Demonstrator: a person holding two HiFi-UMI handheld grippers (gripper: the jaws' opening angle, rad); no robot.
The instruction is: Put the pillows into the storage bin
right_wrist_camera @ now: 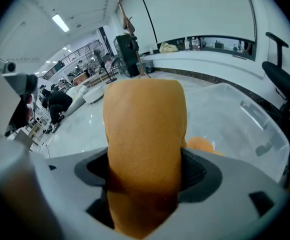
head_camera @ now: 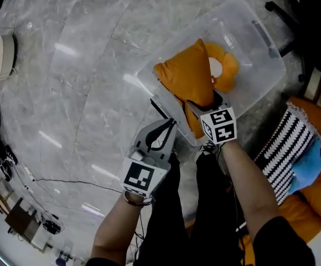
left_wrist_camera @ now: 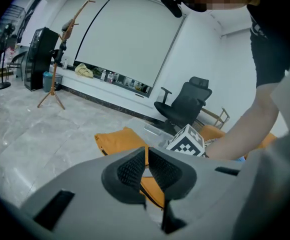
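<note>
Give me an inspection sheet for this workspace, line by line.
Surface: glossy grey marble floor; the clear storage bin stands on it.
Job's things: orange pillow at the bin's near rim, leaning in; orange neck pillow lies inside the bin; striped pillow lies on the orange seat beside the bin.
Clutter: blue cloth on the seat; round white object on the floor, far left.
Grippers: left gripper shut and empty, near the bin's near wall; right gripper gripping the orange pillow.
Cables: thin black cable on the floor, lower left.
Surroundings: black office chair, wooden coat stand.
</note>
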